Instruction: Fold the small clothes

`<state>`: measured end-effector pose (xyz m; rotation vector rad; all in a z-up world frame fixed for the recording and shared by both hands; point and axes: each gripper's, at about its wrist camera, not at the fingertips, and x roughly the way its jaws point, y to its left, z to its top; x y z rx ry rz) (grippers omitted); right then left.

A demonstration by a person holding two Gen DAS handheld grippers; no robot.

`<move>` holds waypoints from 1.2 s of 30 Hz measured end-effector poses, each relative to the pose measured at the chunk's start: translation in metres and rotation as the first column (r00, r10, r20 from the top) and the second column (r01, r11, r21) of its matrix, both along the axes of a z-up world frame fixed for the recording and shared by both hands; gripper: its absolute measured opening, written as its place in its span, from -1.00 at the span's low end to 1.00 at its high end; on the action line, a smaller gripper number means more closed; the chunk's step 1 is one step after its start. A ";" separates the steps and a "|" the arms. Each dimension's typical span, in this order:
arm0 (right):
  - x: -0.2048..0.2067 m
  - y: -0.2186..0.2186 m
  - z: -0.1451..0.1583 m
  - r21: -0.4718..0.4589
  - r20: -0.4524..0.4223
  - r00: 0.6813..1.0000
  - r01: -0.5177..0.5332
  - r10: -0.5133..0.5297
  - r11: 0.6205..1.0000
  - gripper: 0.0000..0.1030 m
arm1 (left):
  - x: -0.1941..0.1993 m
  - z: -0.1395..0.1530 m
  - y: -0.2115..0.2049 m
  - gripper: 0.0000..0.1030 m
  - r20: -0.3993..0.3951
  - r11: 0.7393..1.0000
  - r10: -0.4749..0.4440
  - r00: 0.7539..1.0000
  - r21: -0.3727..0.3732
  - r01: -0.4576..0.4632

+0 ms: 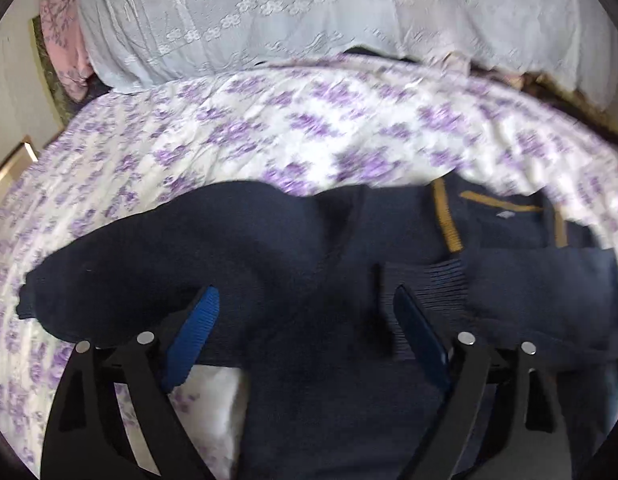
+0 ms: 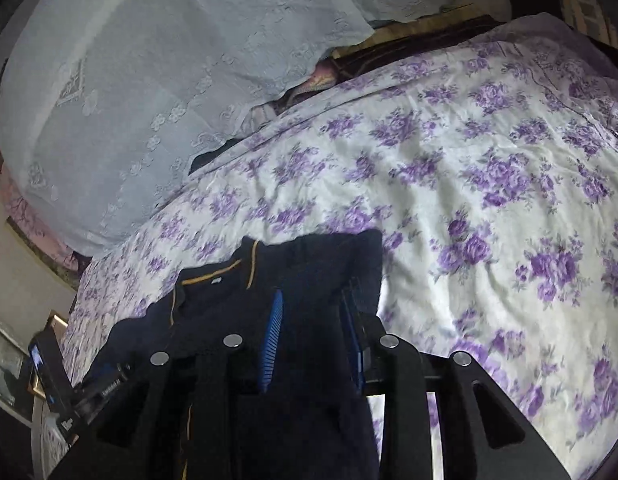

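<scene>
Left tool (image 1: 307,304): jaws wide apart, nothing pinched, blue pads either side of the navy sweater (image 1: 269,264), w/ a ribbed cuff (image 1: 425,284) lying just by the right-hand pad. Right tool (image 2: 311,320): jaws narrow, knit running between them, looks clamped on a fold, tho the far pad is half hidden so can't be 100% sure.

Sweater lies on the bed, on the purple-flowered cover (image 2: 489,184), mustard-trimmed collar (image 2: 213,276) toward the white lace pillows (image 2: 149,80); one sleeve across the chest.

Handling, my guess: soft, floppy, light, thick knit. Won't slip off ribbed pads but sags and stretches if lifted by one point. Best holds prob. shoulder seam, cuff or hem, through both layers, two tools apart and level.
</scene>
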<state>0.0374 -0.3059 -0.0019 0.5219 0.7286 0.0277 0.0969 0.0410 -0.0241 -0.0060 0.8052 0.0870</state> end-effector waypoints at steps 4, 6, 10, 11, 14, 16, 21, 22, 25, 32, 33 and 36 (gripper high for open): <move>0.000 0.021 -0.042 -0.059 -0.134 0.989 -0.072 0.064 0.996 -0.57 | -0.009 0.014 -0.009 0.90 0.081 0.998 -0.055 0.995 -0.006 0.056; 0.000 0.026 -0.043 -0.099 -0.141 0.988 -0.081 0.066 0.992 -0.58 | 0.005 -0.006 -0.021 0.90 0.004 0.994 -0.042 0.999 0.099 0.042; -0.001 0.030 -0.040 -0.144 -0.139 0.988 -0.085 0.065 0.986 -0.55 | 0.021 -0.025 -0.018 0.92 -0.099 0.996 -0.019 0.995 0.083 0.028; -0.003 0.029 -0.037 -0.131 -0.125 0.990 -0.075 0.058 0.989 -0.53 | 0.019 -0.022 -0.016 0.92 -0.089 0.996 -0.017 0.996 0.081 0.024; -0.002 0.021 -0.020 -0.094 -0.085 0.996 -0.034 0.026 0.995 -0.43 | 0.012 -0.006 -0.009 0.92 -0.031 1.000 -0.018 0.999 0.011 0.018; 0.009 0.019 -0.006 -0.119 -0.063 0.998 -0.013 0.005 0.993 -0.33 | 0.007 0.006 -0.008 0.91 0.019 0.997 -0.043 0.999 -0.060 0.044; 0.057 0.009 -0.022 -0.104 -0.123 0.992 0.017 -0.030 0.994 -0.19 | 0.015 0.000 -0.027 0.91 0.002 0.989 -0.125 0.992 -0.075 0.125; 0.066 0.004 -0.038 -0.080 -0.162 0.986 0.018 -0.031 0.997 -0.19 | 0.021 -0.012 -0.032 0.91 -0.048 0.992 -0.123 0.991 -0.043 0.121; 0.065 0.008 -0.041 -0.121 -0.146 0.989 -0.003 -0.015 0.993 -0.19 | 0.029 -0.032 -0.039 0.92 -0.118 0.993 -0.112 0.987 0.009 0.114; 0.005 0.032 -0.012 -0.199 -0.044 0.999 0.003 -0.012 0.980 0.15 | 0.003 -0.001 -0.022 0.91 -0.012 0.988 -0.118 0.993 -0.104 0.116; -0.001 0.040 -0.016 -0.226 -0.057 0.998 -0.019 0.006 0.974 0.32 | 0.003 -0.002 -0.023 0.91 -0.027 0.989 -0.119 0.992 -0.087 0.117; 0.002 0.062 -0.031 -0.346 -0.118 0.993 -0.063 0.023 0.936 0.43 | 0.014 -0.033 -0.042 0.92 -0.149 0.988 -0.135 0.980 0.048 0.144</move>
